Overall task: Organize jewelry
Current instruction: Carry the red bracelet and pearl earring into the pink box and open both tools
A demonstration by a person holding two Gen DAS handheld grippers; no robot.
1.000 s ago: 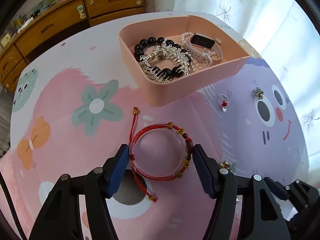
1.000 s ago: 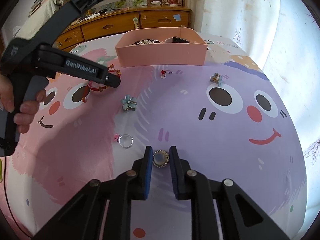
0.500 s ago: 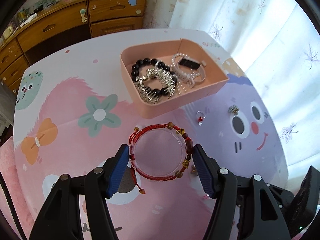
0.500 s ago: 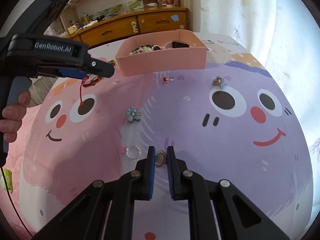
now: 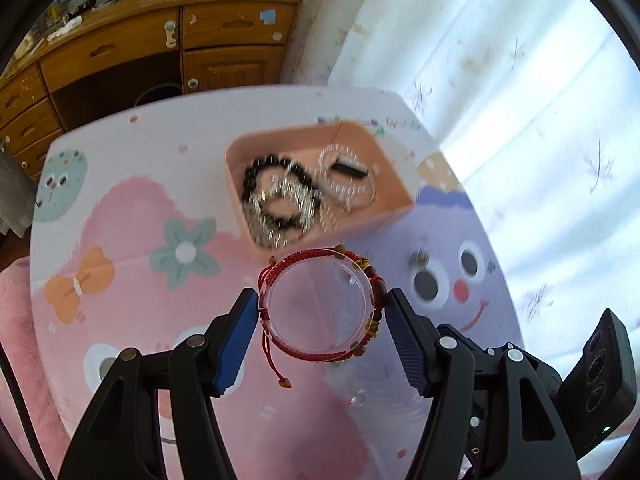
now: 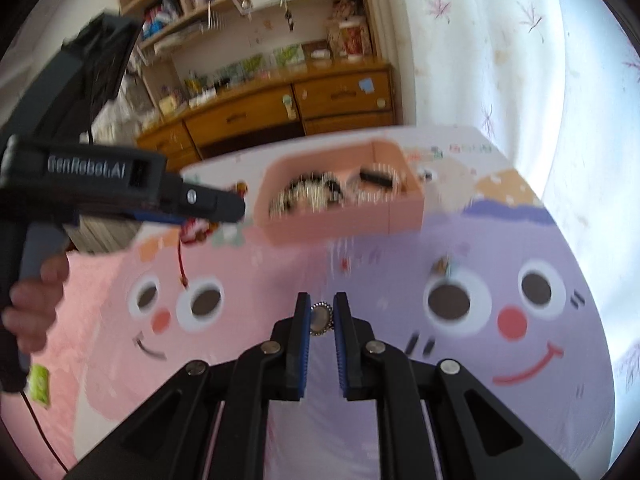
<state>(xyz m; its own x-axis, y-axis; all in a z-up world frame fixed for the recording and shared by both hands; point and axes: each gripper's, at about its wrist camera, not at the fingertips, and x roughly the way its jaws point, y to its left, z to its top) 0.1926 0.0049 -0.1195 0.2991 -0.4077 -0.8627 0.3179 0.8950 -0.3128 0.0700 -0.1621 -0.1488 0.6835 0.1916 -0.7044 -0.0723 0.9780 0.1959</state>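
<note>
Both tongs' loads higher than before

Both grippers are black plastic frames with ribbed blue pads lining the jaws and round silver screws at the joints. At centre left of the right wrist view, the left gripper (image 6: 224, 210) bears white "GenRobot.AI" lettering; bare-skinned fingers (image 6: 34, 304) wrap its grey handle.

Motion blur smears the pink tray (image 5: 384, 216) and its contents; the black beads (image 5: 256, 172) and silver chains (image 5: 280, 208) cannot be told apart item by item. The small charm (image 5: 419, 258) on the cloth is too blurred to identify. From the right wrist, the left gripper (image 6: 224, 208) hides most of the red bracelet (image 6: 196, 234).
</note>
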